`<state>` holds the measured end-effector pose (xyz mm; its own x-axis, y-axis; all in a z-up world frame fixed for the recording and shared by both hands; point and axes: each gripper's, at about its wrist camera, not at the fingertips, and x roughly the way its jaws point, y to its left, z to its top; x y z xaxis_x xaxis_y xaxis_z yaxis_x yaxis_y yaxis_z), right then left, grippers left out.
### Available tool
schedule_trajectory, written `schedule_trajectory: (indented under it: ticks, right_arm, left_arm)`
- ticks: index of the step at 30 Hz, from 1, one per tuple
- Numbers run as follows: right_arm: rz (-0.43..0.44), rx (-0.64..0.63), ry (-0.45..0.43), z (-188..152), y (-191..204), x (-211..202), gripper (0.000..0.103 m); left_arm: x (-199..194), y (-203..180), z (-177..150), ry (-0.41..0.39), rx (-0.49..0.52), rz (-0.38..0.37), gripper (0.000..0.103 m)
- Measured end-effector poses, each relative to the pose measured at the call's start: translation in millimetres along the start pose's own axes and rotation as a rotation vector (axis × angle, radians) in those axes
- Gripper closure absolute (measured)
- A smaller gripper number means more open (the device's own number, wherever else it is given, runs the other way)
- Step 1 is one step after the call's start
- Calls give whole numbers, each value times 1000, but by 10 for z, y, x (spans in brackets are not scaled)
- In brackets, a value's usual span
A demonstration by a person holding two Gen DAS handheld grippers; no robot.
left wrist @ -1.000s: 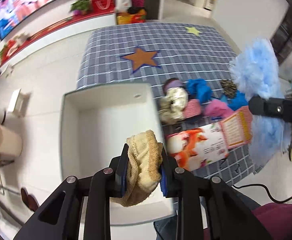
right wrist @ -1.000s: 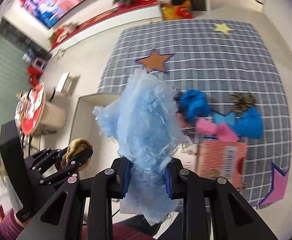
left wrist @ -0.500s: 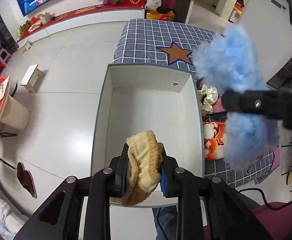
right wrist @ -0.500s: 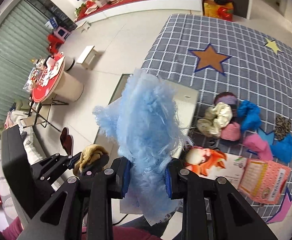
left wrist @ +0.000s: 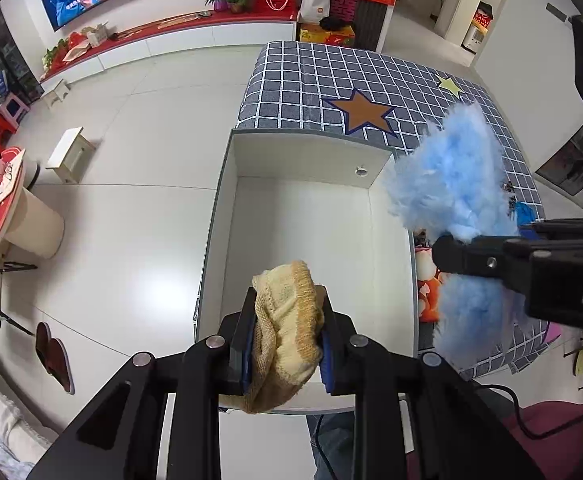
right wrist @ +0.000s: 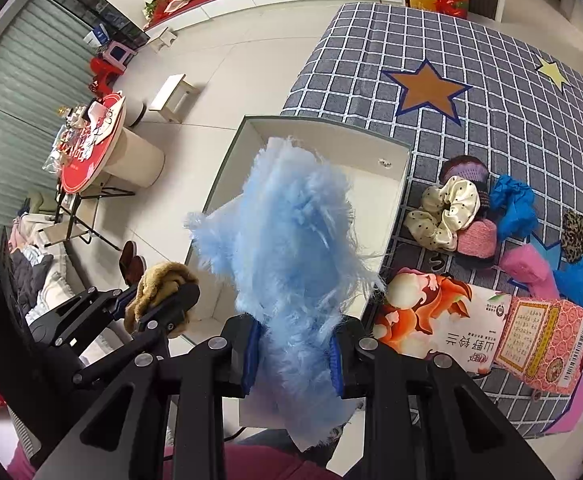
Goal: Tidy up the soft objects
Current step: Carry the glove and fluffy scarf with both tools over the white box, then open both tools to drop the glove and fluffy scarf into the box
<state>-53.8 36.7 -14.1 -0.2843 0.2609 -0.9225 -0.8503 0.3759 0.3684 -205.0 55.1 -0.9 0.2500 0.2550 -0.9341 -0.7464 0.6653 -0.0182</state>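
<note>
My left gripper (left wrist: 287, 344) is shut on a yellow knit cloth (left wrist: 287, 320) and holds it above the near end of a white open box (left wrist: 291, 232). My right gripper (right wrist: 293, 356) is shut on a fluffy light-blue piece (right wrist: 291, 248), held above the same box (right wrist: 375, 184) near its right wall. In the left wrist view the blue fluff (left wrist: 447, 184) and the right gripper come in from the right. The left gripper (right wrist: 159, 300) with the yellow cloth (right wrist: 159, 284) shows at the left of the right wrist view.
Several soft items lie on the grey checked mat (right wrist: 511, 92) right of the box: a cream dotted scrunchie (right wrist: 443, 212), blue cloth (right wrist: 511, 204), pink pieces (right wrist: 527, 268). A printed packet (right wrist: 443, 320) and a pink carton (right wrist: 547, 348) lie nearby. White tiled floor is left of the box.
Both grippers have swung left over the white box with their loads. The blue fluff has moved closer to the box's right wall, and the yellow cloth stays over its near end.
</note>
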Motion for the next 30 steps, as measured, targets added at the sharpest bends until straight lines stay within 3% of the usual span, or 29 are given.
schedule_trajectory:
  ticks: [13, 30]
  right_arm:
    - [4, -14, 46, 6, 61, 122, 74]
    - [27, 59, 113, 36, -70, 312, 74]
  left_arm:
    - [110, 122, -24, 34, -31, 11, 75]
    - [356, -31, -10, 125, 65, -31, 75]
